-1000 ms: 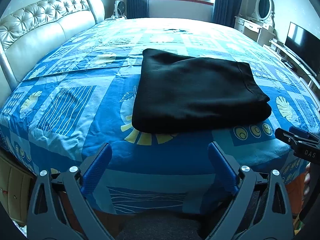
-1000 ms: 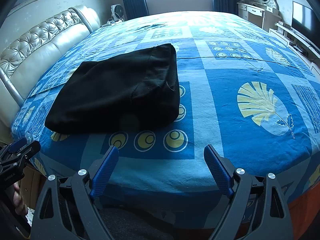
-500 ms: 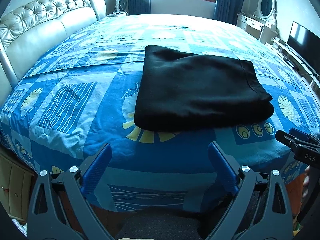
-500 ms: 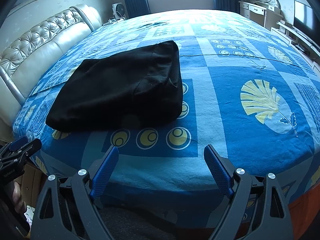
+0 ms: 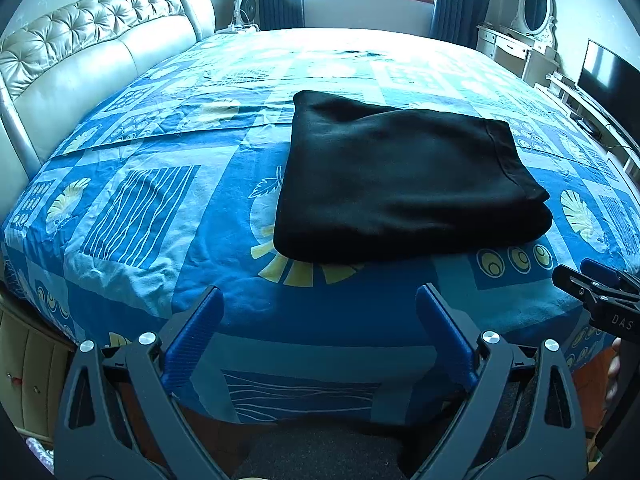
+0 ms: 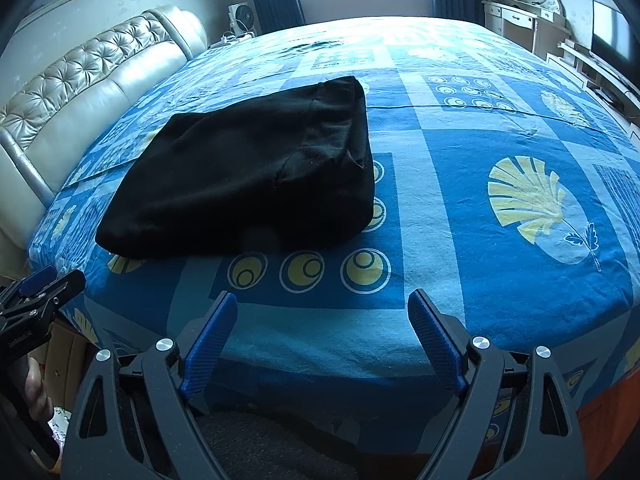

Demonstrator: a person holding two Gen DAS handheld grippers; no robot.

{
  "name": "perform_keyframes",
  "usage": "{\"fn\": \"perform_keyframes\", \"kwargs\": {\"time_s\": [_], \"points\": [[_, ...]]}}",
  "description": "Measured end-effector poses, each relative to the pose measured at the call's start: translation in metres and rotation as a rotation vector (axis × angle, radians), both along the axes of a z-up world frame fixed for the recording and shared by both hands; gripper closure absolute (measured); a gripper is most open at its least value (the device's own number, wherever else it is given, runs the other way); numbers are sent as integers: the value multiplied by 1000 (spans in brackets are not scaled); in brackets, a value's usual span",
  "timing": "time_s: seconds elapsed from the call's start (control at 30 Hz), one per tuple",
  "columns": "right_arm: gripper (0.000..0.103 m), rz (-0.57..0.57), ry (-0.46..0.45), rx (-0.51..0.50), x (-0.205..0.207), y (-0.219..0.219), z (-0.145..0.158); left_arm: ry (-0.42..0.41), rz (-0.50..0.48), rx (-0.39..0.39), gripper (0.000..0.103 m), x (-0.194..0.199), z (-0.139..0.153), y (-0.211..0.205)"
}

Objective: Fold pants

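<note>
Black pants (image 5: pixel 404 176) lie folded into a thick rectangle on the blue patterned bedspread, near the front edge of the bed; they also show in the right wrist view (image 6: pixel 248 172). My left gripper (image 5: pixel 320 300) is open and empty, held at the bed's front edge, short of the pants. My right gripper (image 6: pixel 322 304) is open and empty, also at the front edge, to the right of the pants. Each gripper shows at the edge of the other's view: the right one (image 5: pixel 596 292) and the left one (image 6: pixel 40 292).
The bed (image 5: pixel 132 200) fills both views, with a tufted cream headboard (image 5: pixel 80 64) at the left. A dressing table with oval mirror (image 5: pixel 532 20) and a TV (image 5: pixel 608 80) stand at the right. A small fan (image 6: pixel 240 20) stands by the window.
Both grippers have drawn slightly back and up from the bed. The pants have not moved.
</note>
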State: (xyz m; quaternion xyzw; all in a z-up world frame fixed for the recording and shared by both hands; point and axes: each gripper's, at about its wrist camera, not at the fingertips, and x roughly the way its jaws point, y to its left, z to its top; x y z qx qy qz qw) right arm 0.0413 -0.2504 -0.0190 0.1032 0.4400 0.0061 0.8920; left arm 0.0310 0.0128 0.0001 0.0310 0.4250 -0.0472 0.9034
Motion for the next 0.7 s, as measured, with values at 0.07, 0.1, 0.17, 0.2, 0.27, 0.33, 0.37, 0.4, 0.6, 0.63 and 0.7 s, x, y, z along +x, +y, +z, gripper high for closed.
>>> {"fn": "perform_keyframes", "kwargs": {"time_s": [0.07, 0.1, 0.17, 0.2, 0.27, 0.33, 0.37, 0.4, 0.6, 0.63, 0.7], "points": [[17, 1, 0, 0, 0, 0, 0, 3, 2, -3, 6, 0, 0, 1], [17, 1, 1, -1, 0, 1, 0, 2, 3, -4, 6, 0, 0, 1], [17, 2, 2, -1, 0, 1, 0, 0, 4, -2, 6, 0, 0, 1], [17, 1, 1, -1, 0, 1, 0, 1, 4, -4, 6, 0, 0, 1], [17, 3, 3, -1, 0, 1, -1, 1, 5, -5, 6, 0, 0, 1], [17, 5, 5, -2, 0, 2, -1, 2, 2, -5, 6, 0, 0, 1], [17, 6, 4, -2, 0, 2, -1, 2, 0, -5, 6, 0, 1, 0], [17, 8, 7, -2, 0, 3, -1, 1, 0, -4, 6, 0, 1, 0], [17, 12, 5, -4, -1, 4, -1, -1, -2, -8, 6, -1, 1, 0], [17, 12, 6, -4, 0, 4, -1, -1, -1, -8, 6, -2, 2, 0], [17, 13, 8, -2, 0, 5, -2, -1, 1, -9, 6, -2, 2, -1]]}}
